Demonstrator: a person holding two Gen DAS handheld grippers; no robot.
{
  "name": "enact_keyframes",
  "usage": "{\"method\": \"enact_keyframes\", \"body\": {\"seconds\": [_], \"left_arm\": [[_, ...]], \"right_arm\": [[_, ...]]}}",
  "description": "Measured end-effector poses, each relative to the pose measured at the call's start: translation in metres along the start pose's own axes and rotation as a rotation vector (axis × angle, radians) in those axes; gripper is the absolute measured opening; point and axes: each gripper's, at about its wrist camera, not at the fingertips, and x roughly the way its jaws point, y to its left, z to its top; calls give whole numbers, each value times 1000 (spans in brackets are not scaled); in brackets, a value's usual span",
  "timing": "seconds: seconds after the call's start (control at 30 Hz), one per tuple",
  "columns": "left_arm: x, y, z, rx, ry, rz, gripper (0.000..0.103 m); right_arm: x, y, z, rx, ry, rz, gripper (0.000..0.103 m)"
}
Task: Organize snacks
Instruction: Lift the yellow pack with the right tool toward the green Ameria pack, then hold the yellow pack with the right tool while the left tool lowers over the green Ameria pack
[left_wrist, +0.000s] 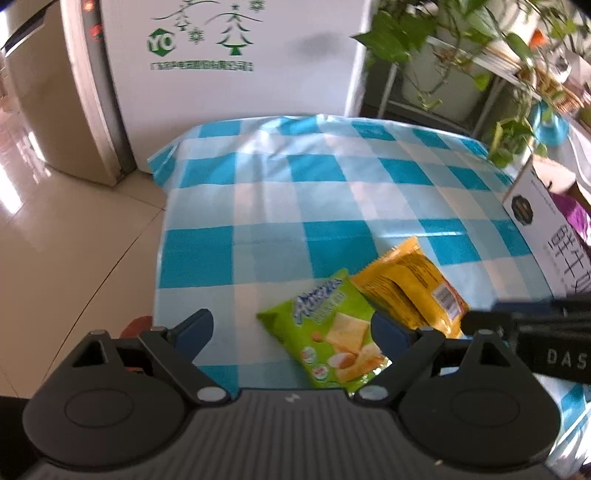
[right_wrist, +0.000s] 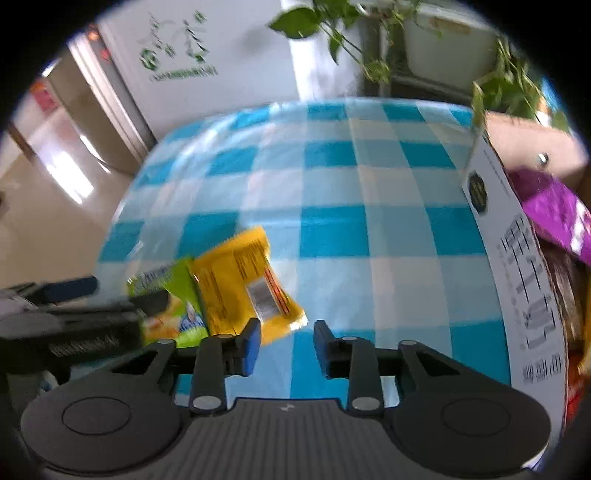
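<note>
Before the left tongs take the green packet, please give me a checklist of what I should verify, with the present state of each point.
1. Left tongs open wide: ok.
2. Green packet lies between their fingers, not gripped: ok.
3. Yellow packet apart from the green packet: not ok, they touch along one edge.
4. Right tongs empty: ok, drawn in on nothing.
5. Box has room: cannot tell; a purple packet shows inside, the rest is hidden.

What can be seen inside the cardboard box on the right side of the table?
Inside the cardboard box, a purple packet lies on top. Other items beneath it are mostly covered and unclear.
</note>
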Motion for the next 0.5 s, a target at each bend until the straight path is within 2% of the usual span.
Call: {"method": "enact_keyframes", "body": {"seconds": [0.1,0.27,0.4,0.5], "left_arm": [[4,-5,-1,11,-2,-21,91],[15,-4,1,15,0,-54,95],[16,-10,-4,93,10,-4,96],[11,-3,-7,111,35,-10,96]], "right_arm": [[3,6,3,-58,-15,3,41],[6,2,11,-41,-18,-16,43],[5,-2,12,-24,-24,-27,44],[6,-1,12,-28,-26,-13,46]]}}
